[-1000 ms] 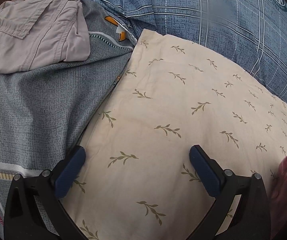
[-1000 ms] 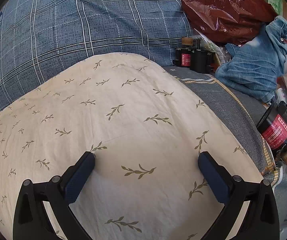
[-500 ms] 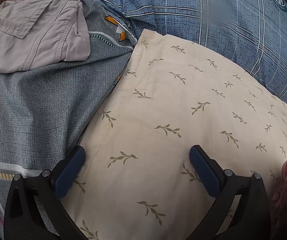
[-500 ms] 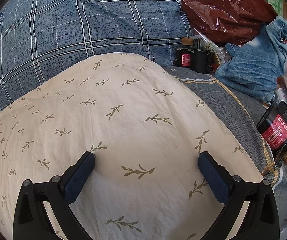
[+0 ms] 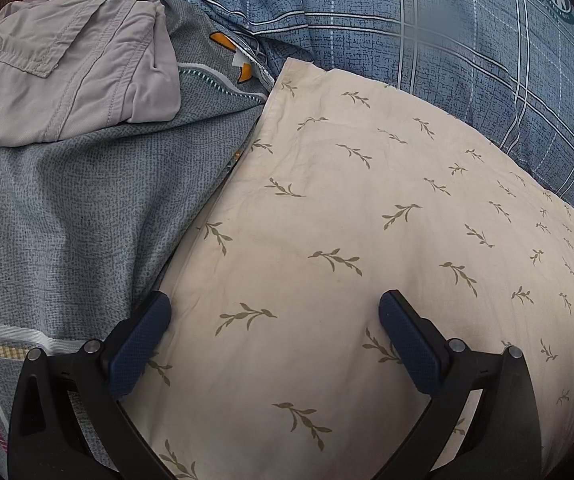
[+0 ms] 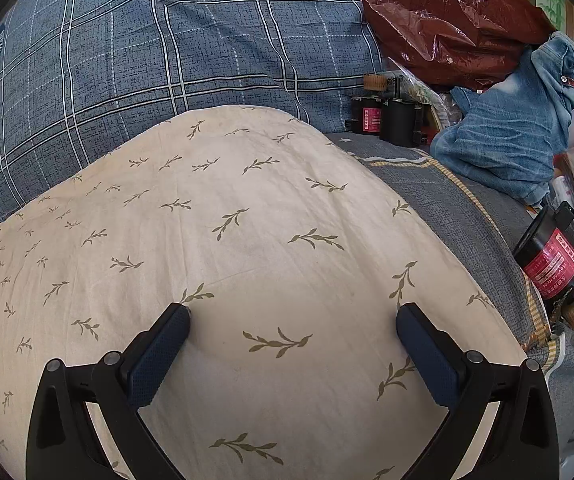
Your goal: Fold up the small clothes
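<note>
Blue-grey woven bedding with pale stripes (image 5: 87, 208) spreads under everything, and on it lies the cream cloth printed with small olive leaf sprigs (image 5: 347, 240), flat and smooth, filling most of both views. Left gripper (image 5: 275, 312) hovers over its near left part, dark blue pads spread wide, nothing between them; whether the tips touch the fabric is hard to tell. Right gripper (image 6: 293, 320) the same story over the right part of the cream cloth (image 6: 247, 240), pads wide apart and empty. Behind it, a blue plaid cushion with white lines (image 5: 427, 40) presses against the far edge. A crumpled grey-lilac garment with a stitched pocket (image 5: 59, 68) sits well off to the left, partly cut by the frame. On the right view, a wadded blue denim piece (image 6: 515, 128) lies near a crinkled dark red plastic bag (image 6: 447, 20) and black canisters with red labels (image 6: 551, 264), the label text too small to read. Compared with a moment ago, a reddish blur at the left view's right edge has gone; both grippers stay put
</note>
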A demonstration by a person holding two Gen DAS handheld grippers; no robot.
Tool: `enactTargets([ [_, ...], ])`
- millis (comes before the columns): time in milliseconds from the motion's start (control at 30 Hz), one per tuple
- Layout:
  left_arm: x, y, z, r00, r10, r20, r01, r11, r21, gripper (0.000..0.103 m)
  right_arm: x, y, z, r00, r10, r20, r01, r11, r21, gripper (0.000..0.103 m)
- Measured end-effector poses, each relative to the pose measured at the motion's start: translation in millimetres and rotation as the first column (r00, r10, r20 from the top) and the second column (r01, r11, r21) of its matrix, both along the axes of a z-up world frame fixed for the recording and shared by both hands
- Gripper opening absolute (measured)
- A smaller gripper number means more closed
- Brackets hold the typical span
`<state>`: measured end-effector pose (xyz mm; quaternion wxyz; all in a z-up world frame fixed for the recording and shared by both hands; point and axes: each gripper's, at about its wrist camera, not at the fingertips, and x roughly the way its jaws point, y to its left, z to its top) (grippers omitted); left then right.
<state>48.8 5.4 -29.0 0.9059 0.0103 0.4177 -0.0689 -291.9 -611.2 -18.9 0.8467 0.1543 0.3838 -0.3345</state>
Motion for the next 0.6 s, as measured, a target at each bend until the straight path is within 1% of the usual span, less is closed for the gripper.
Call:
enactTargets([
  [67, -0.9, 0.0, 1.4, 1.0, 0.002, 0.009, -0.002, 1.0, -0.003, 0.103, -0.2, 0.1, 0.0, 1.0, 0.0, 0.0, 0.0, 1.0, 0.0, 0.102],
  [367, -7.3, 2.5, -0.7, 0.998, -0.018, -0.064, 0.018, 1.0, 0.009, 0.103, -0.1, -0.1, 0.0, 1.0, 0.0, 0.002, 0.0, 1.0, 0.0, 0.103],
  [600, -9.9, 2.9, 0.5, 0.997, -0.021, -0.079, 0.022, 1.0, 0.013, 0.103, -0.1, -0.2, 0.2, 1.0, 0.0, 0.003, 0.0, 1.0, 0.0, 0.103],
])
